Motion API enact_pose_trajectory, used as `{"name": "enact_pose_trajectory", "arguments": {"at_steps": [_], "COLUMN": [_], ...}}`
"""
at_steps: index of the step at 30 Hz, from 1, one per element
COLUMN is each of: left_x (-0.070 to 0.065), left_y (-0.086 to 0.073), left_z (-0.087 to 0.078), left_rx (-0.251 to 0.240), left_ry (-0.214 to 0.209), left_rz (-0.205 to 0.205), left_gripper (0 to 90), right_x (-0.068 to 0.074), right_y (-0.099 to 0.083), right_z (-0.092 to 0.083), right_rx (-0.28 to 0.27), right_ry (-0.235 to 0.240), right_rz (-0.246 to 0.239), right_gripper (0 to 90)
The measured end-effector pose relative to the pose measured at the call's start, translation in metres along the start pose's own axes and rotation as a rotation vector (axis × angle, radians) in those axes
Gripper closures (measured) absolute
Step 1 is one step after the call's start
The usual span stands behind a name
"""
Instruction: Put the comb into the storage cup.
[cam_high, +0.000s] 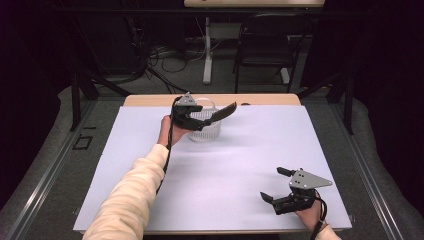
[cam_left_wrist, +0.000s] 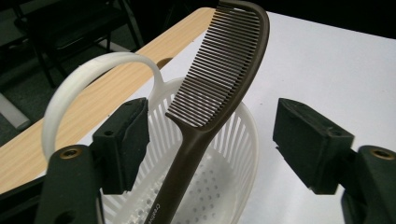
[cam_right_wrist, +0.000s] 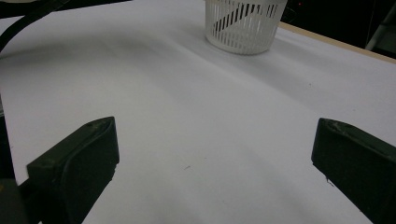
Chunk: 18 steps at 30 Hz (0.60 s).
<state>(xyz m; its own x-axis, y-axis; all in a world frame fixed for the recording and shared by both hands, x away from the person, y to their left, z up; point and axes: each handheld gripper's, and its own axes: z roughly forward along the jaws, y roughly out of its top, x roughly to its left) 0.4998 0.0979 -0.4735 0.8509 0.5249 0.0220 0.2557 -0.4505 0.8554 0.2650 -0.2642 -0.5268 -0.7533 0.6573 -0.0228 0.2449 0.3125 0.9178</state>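
A dark brown comb (cam_left_wrist: 224, 70) leans in a white slotted basket (cam_left_wrist: 233, 182), handle down inside it and teeth sticking up over the rim. My left gripper (cam_left_wrist: 212, 140) is open, with the comb handle in the gap and neither pad touching it. From above, the left gripper (cam_high: 192, 117) sits at the basket (cam_high: 205, 131) near the table's far edge, and the comb (cam_high: 226, 110) juts to the right. My right gripper (cam_high: 272, 183) rests open near the front right corner, holding nothing. In the right gripper view, its jaws (cam_right_wrist: 215, 140) stand wide over bare sheet, with the basket (cam_right_wrist: 243, 25) far off.
A white sheet (cam_high: 225, 165) covers the table, with a wooden strip (cam_high: 150, 100) along the far edge. The basket's looped handle (cam_left_wrist: 79, 88) arches beside the left jaw. A black chair (cam_high: 265, 40) and a table leg (cam_high: 207, 55) stand beyond the table.
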Motion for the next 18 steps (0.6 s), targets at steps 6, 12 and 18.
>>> {"name": "enact_pose_trajectory", "arguments": {"at_steps": [6,12,18], "left_x": [-0.004,-0.009,-0.011], "left_y": [0.004,0.009,0.012], "left_z": [-0.002,-0.006,-0.011], "left_rx": [0.03,0.052,0.061], "left_ry": [-0.002,0.015,0.005], "left_rz": [0.006,0.022,0.026], "left_gripper": [15.2,1.6,0.2], "right_x": [-0.001,0.0,0.0], "right_y": [0.0,0.0,0.0], "right_z": [0.0,-0.001,-0.001], "right_rx": [0.0,-0.003,-0.002], "right_ry": [-0.001,0.001,0.0], "right_rz": [-0.002,-0.005,0.0], "right_gripper": [0.5,0.5,0.5]}}
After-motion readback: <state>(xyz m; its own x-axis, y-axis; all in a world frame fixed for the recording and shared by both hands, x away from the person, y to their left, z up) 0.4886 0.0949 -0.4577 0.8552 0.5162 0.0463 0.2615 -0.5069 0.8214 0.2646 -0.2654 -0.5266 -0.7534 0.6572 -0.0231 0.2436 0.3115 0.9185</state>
